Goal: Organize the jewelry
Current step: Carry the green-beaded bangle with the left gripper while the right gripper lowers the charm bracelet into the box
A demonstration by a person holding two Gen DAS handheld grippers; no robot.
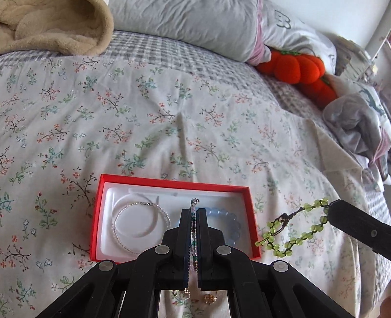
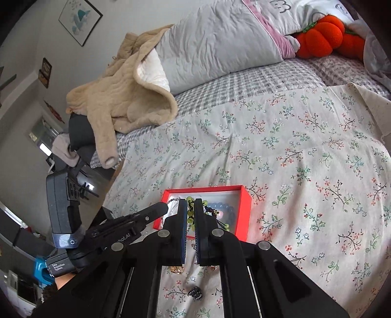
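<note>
A red box (image 1: 171, 182) with a white insert lies on the floral bedspread; it also shows in the right wrist view (image 2: 244, 203). In it lie a thin white beaded ring (image 1: 117, 222) and a pale blue bead bracelet (image 1: 228, 216). My left gripper (image 1: 194, 212) is shut on a thin multicoloured bead chain (image 1: 193, 234), held over the box. My right gripper (image 2: 191, 204) is shut on a green bead bracelet (image 2: 189, 215), which hangs just right of the box in the left wrist view (image 1: 297, 241).
Small loose pieces lie on the bedspread near me: a gold bead (image 1: 210, 299), an amber piece (image 2: 177, 269) and a dark piece (image 2: 195, 293). A beige blanket (image 2: 122, 97), grey pillows (image 1: 190, 22) and orange pumpkin plushes (image 1: 297, 67) lie at the far side.
</note>
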